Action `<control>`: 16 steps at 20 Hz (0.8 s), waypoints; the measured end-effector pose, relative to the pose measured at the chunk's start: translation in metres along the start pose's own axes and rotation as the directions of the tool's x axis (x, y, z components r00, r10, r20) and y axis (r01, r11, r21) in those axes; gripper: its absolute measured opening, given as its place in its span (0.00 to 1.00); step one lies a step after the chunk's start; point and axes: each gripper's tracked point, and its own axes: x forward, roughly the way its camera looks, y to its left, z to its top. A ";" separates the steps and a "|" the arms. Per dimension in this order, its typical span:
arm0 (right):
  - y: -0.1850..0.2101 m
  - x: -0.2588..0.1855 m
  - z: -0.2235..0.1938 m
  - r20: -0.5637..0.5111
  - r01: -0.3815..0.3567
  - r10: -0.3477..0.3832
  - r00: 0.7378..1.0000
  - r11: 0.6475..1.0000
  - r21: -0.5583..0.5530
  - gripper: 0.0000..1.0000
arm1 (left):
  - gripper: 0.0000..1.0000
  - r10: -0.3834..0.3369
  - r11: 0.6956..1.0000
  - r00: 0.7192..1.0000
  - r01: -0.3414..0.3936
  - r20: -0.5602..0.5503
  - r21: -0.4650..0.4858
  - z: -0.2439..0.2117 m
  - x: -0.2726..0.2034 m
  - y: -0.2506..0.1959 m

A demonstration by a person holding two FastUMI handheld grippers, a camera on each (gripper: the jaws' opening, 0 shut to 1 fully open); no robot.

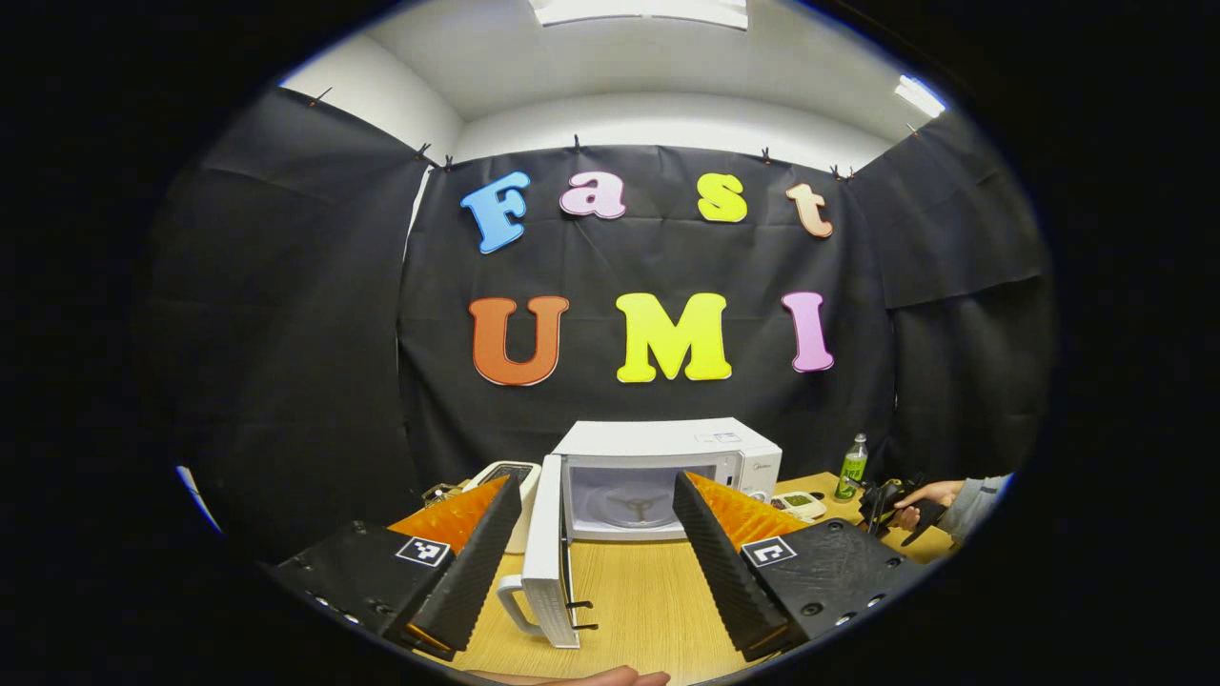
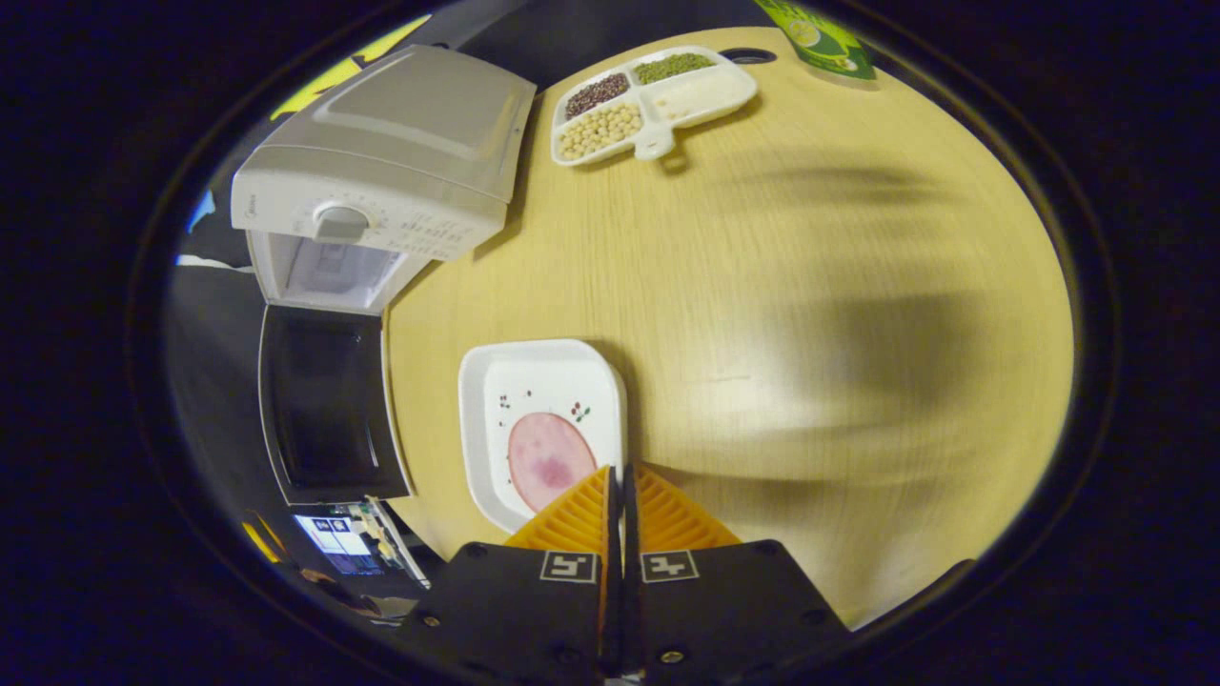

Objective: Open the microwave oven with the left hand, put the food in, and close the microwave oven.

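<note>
Left gripper view: microwave (image 1: 667, 472) sits on wooden table (image 1: 648, 600), door (image 1: 550, 553) swung wide open, cavity bare, turntable visible. Left gripper (image 1: 596, 505) spread wide, nothing between fingers. Green bottle (image 1: 852, 467) off to side, person's hand (image 1: 929, 495) beyond it.

Right gripper view: white plate (image 2: 538, 419) with round pink ham slice (image 2: 550, 459) on table just beside open door. Right gripper (image 2: 620, 476) pinched together at plate's rim, looks clamped on edge. Divided tray of beans (image 2: 653, 90) well apart, near microwave's far side.
</note>
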 end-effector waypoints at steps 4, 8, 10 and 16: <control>0.011 -0.022 -0.011 0.042 -0.011 0.011 0.999 1.000 -0.002 0.04 | 0.95 -0.021 1.000 1.000 0.021 -0.012 0.007 -0.004 -0.006 0.001; 0.047 -0.043 -0.012 0.088 -0.020 0.024 0.996 0.999 -0.041 0.00 | 0.95 -0.035 0.999 0.999 0.035 -0.001 0.007 -0.008 -0.007 0.007; 0.074 -0.045 -0.009 0.106 -0.040 0.046 0.993 0.997 -0.060 0.04 | 0.95 -0.041 0.999 0.999 0.041 0.024 0.008 -0.008 -0.006 0.012; 0.134 -0.013 -0.001 0.163 -0.047 0.044 0.986 0.999 0.019 0.04 | 0.95 -0.020 0.999 1.000 0.021 -0.014 0.027 -0.027 -0.004 0.040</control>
